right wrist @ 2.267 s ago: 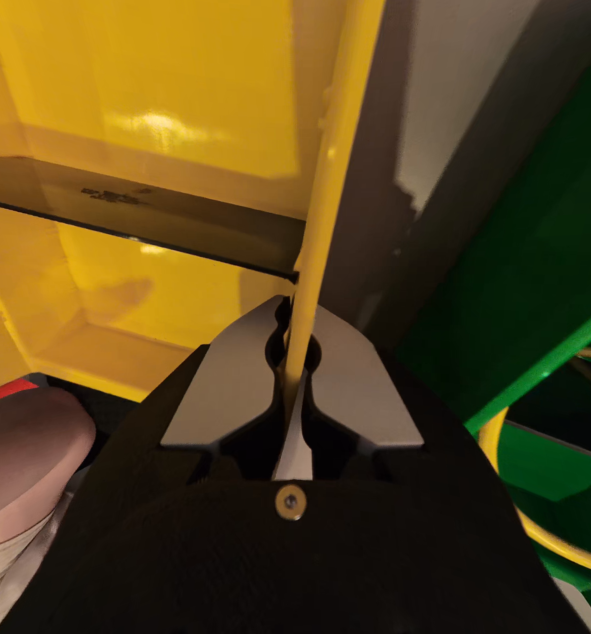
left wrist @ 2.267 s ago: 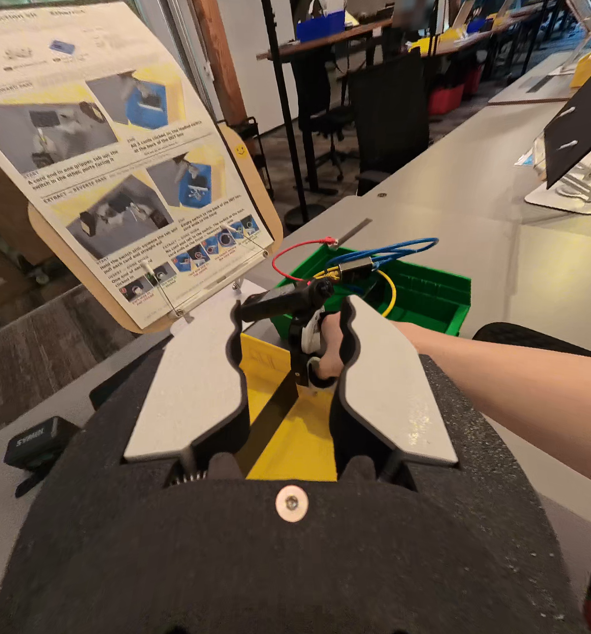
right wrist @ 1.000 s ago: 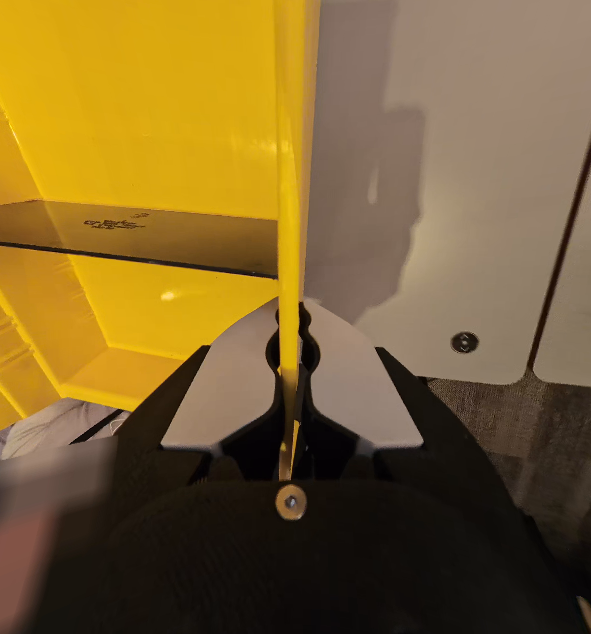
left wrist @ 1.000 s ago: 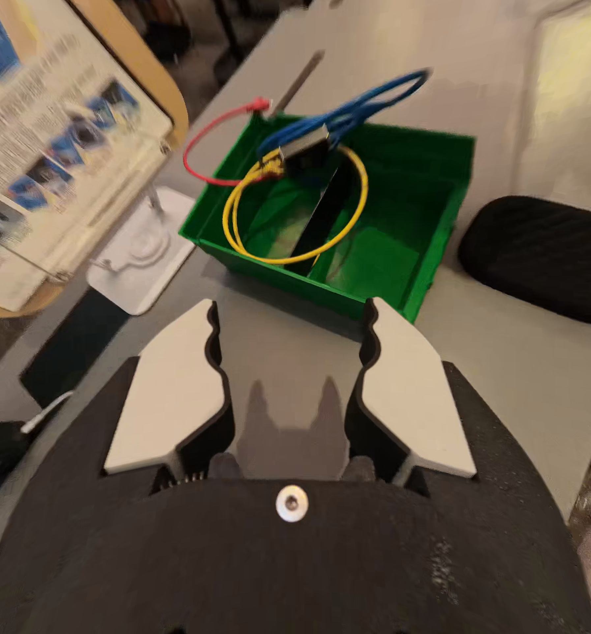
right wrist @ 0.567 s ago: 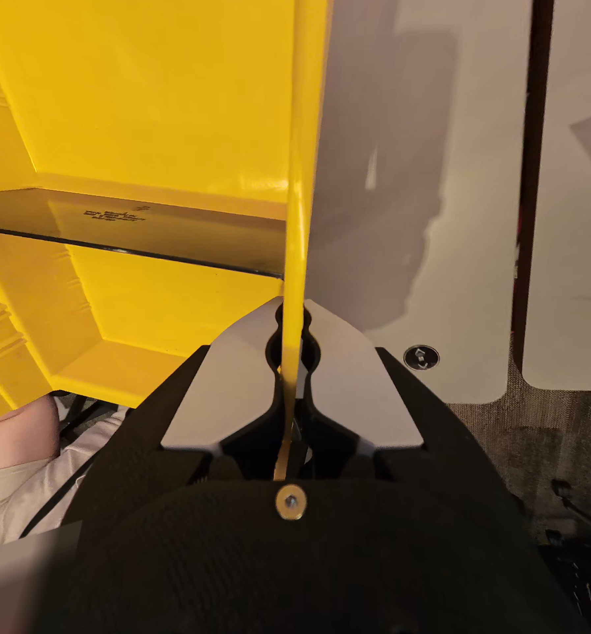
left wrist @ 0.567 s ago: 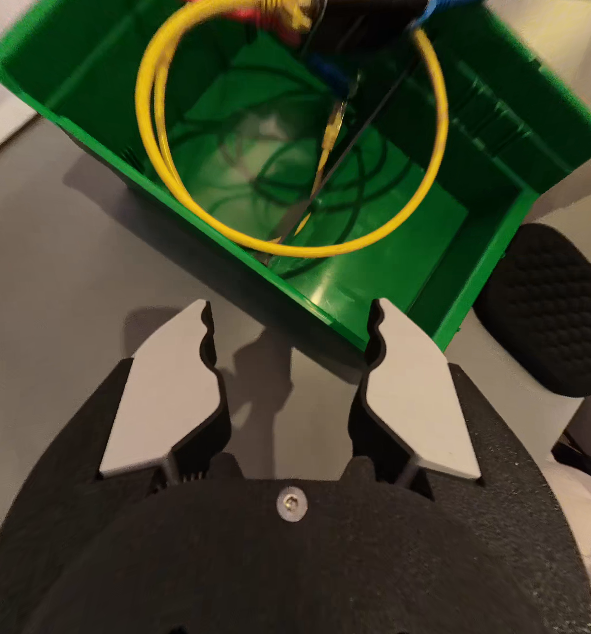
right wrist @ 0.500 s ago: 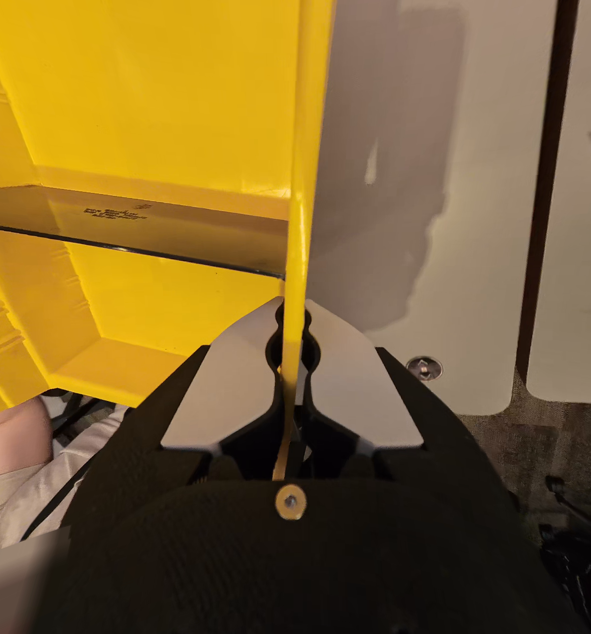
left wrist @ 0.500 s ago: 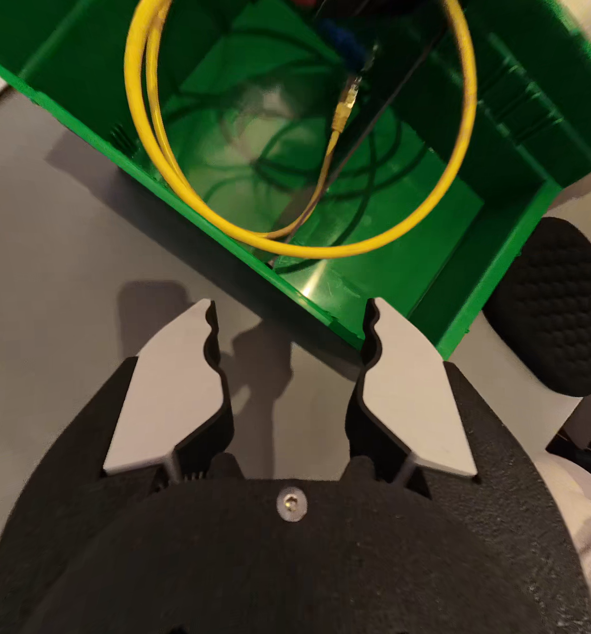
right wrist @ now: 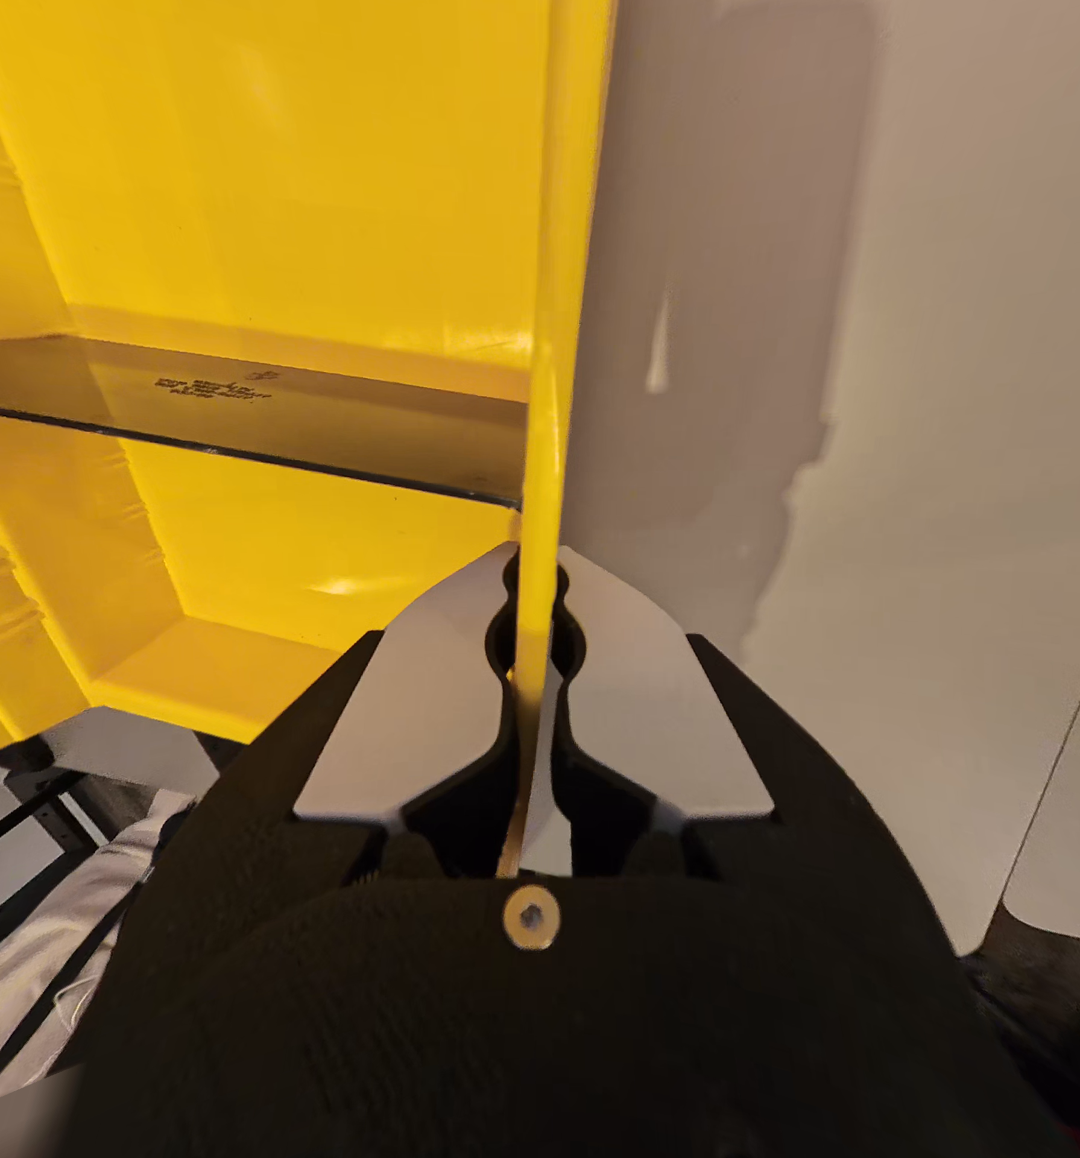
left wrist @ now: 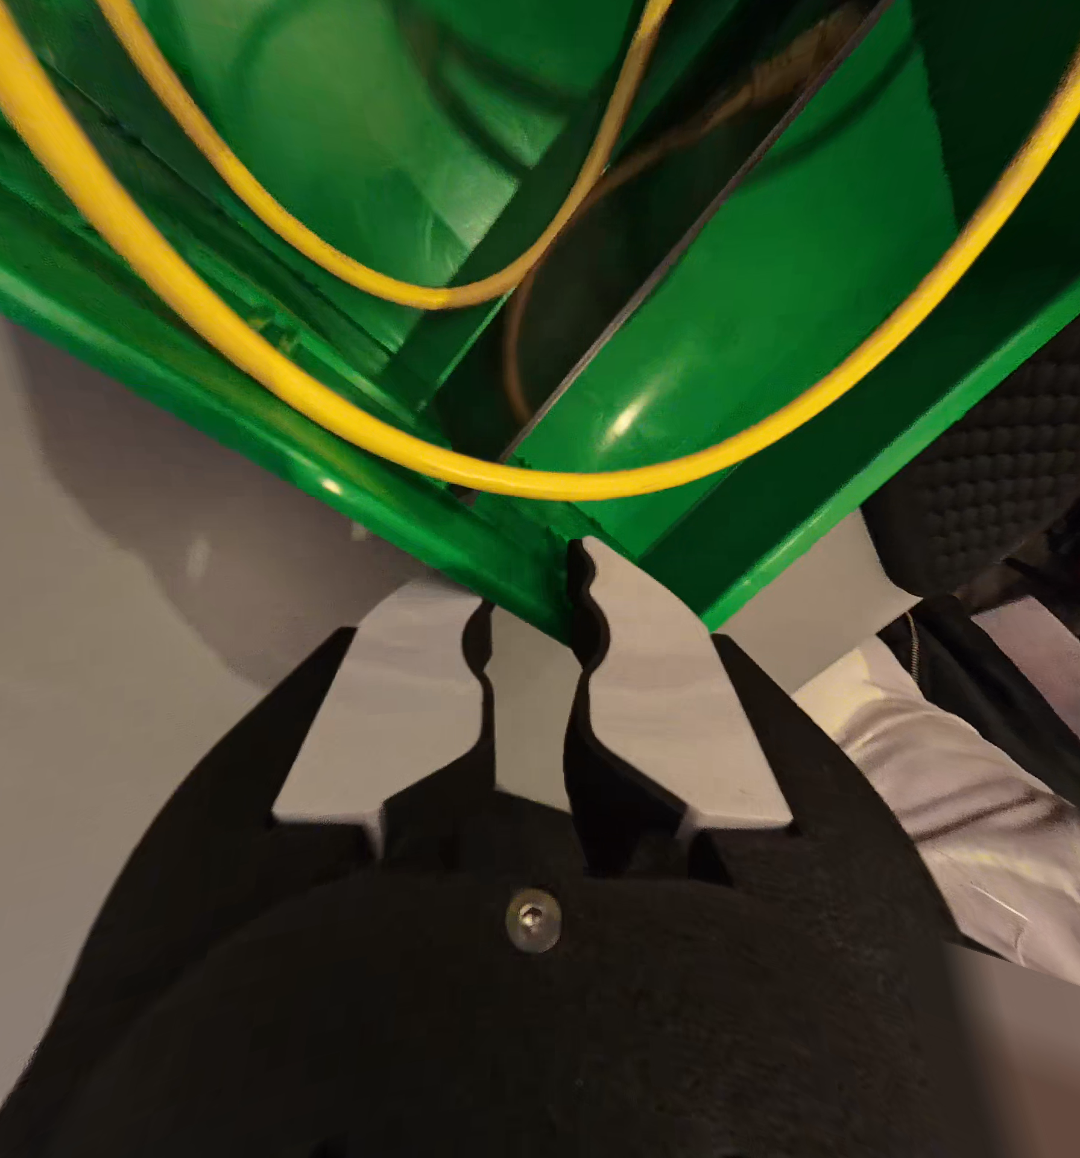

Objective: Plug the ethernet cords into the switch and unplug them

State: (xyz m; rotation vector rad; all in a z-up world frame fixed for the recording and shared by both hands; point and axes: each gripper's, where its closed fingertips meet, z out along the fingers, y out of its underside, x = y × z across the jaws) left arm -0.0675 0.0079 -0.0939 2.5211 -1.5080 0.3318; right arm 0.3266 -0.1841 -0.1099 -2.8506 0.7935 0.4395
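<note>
The only writing in sight is a few short lines of small raised print on the black divider (right wrist: 311, 432) that crosses the yellow bin (right wrist: 274, 188). No brand mark or sticker shows on either bin or on the cords.

The right tool (right wrist: 537, 564) is clamped on the side wall of the yellow bin, one pad inside the wall and one outside, both pressed against it. Grey table (right wrist: 900, 376) lies beyond the wall.

The left tool (left wrist: 531, 583) straddles the near rim of the green bin (left wrist: 149, 351), close to where a thin black divider (left wrist: 712, 207) meets that wall. Its jaws are drawn close and the green wall fills the space between the tips. The pads look to be pressing on it, though blur makes this less than certain.

The cords lie inside the green bin. A thick yellow cord (left wrist: 524, 485) sweeps in a wide loop, glossy and round, along the near wall. A second yellow run (left wrist: 399, 294) curves deeper in the bin. A pale connector (left wrist: 769, 88), badly blurred, sits by the divider near the top.

A black textured pad (left wrist: 994, 470) lies on the table (left wrist: 117, 595) just right of the green bin.
</note>
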